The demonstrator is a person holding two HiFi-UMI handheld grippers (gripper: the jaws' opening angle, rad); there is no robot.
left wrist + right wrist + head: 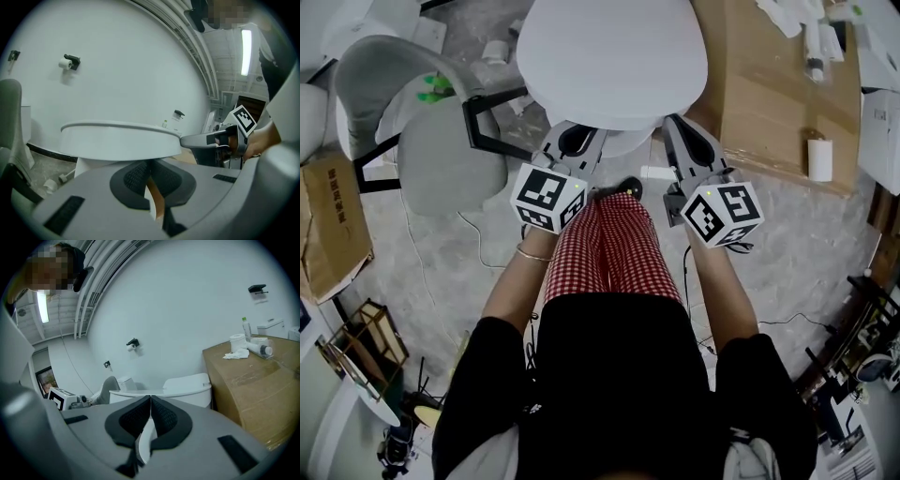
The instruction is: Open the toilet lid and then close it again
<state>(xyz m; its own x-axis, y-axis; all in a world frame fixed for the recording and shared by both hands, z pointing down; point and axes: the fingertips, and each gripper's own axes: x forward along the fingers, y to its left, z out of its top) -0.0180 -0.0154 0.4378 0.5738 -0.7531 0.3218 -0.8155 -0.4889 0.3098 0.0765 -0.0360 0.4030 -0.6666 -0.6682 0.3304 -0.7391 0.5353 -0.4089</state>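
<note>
Lid [614, 56] is down flat on the bowl [89, 165], top centre of head view, just ahead of the person's legs. Big cardboard crate [769, 94] sits just R of it, w/ a bottle [244, 327] on top; label too small to read. Grey chair [441, 150] to the L. Small carton [333, 220] further L has print, not legible. L claw [150, 165]: clenched, pads meeting at the tips, nothing gripped, tips just under lid's front rim; can't tell if touching. R claw [150, 401]: same, clenched & empty, near the L one at that rim.
</note>
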